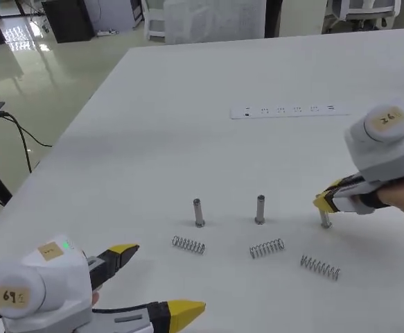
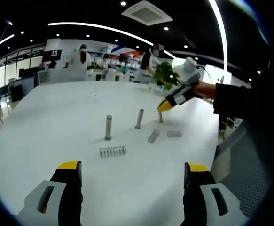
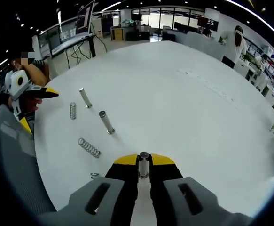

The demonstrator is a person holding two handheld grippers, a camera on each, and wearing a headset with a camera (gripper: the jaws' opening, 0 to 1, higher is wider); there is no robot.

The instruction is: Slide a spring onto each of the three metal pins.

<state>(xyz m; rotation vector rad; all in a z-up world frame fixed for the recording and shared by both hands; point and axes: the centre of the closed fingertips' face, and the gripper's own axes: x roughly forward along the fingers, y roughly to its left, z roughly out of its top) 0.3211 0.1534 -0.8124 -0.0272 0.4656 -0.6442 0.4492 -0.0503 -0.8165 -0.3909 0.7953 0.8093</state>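
Three pins: left pin (image 1: pixel 199 212), middle pin (image 1: pixel 260 209) and right pin (image 1: pixel 325 222) stand upright in a row on the white table (image 1: pixel 188 139).
Three springs: left spring (image 1: pixel 188 244), middle spring (image 1: pixel 267 248) and right spring (image 1: pixel 319 267) lie flat, one just before each pin.
Right gripper (image 1: pixel 323 202): jaws pressed together, pinching the right pin.
Left gripper (image 1: pixel 161 277): jaws spread, near the left spring, not touching.

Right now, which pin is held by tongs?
The right pin: the right tongs are shut on it. The left pin and middle pin stand free.
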